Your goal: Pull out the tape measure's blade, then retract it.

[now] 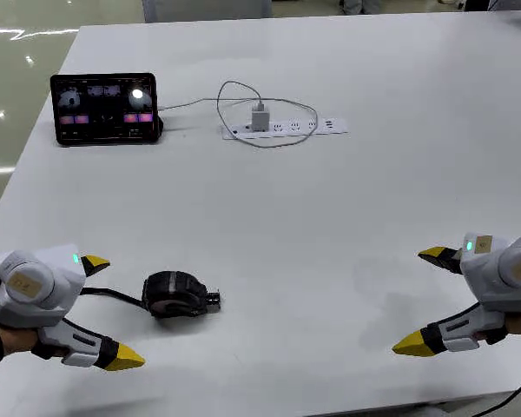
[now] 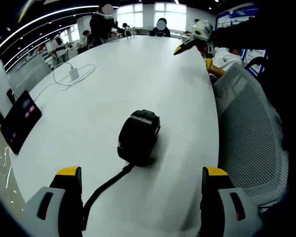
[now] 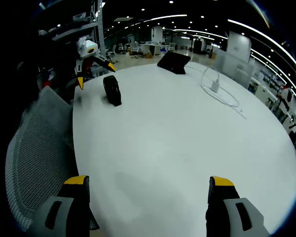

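The white tabletop (image 1: 330, 226) carries a dark tablet (image 1: 104, 109) propped upright at the far left. To its right lies a white power strip (image 1: 285, 128) with a charger (image 1: 260, 117) plugged in, and a pale cable (image 1: 234, 91) loops around it. These sit well apart from the work at the near edge. In the left gripper view a grey mesh chair (image 2: 251, 128) stands just off the tabletop's edge, and people (image 2: 103, 22) are at its far end.

The black tape measure (image 1: 178, 294) lies on the near left part of the tabletop, just beside the left gripper (image 1: 111, 308). In the head view its long axis runs left to right. A black strap (image 1: 113, 295) trails from its left end toward the left gripper, passing between the yellow-tipped jaws. A small fitting sticks out at its right end, possibly the blade's hook, though it is too small to be sure.

The left gripper is spread wide and holds nothing, its jaws framing the tape measure without touching it. The right gripper (image 1: 421, 299) hangs over the near right side, well apart from the tape measure. Its jaws are also wide apart, with bare tabletop between them.
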The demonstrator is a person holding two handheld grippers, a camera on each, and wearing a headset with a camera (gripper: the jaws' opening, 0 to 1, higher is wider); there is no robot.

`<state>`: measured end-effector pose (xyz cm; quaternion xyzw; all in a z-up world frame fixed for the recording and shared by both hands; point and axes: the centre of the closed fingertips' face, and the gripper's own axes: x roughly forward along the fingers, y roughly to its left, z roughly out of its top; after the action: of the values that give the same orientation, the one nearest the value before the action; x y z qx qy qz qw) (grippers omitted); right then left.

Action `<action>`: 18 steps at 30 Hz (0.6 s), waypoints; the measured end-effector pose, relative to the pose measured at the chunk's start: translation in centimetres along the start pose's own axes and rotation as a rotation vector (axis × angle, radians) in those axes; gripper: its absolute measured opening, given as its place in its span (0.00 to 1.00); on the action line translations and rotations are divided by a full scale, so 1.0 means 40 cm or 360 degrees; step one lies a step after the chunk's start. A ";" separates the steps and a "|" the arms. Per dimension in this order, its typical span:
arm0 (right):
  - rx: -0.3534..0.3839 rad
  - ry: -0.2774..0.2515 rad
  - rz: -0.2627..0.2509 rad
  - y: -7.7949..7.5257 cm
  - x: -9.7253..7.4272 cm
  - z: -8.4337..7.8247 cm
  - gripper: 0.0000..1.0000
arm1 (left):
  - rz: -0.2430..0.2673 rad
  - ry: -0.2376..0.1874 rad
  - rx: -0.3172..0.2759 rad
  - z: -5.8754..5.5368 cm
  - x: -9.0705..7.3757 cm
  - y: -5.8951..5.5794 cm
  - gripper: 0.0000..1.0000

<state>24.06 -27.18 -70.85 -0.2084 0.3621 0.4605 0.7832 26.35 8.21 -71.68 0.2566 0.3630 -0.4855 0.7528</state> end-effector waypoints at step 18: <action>-0.0155 0.0065 0.0040 -0.006 0.051 0.027 0.99 | -0.0077 0.0131 0.0339 0.080 0.052 0.026 0.99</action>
<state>25.30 -25.42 -71.68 -0.2511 0.3576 0.4830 0.7588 28.81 5.13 -71.35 0.3460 0.3460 -0.5284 0.6937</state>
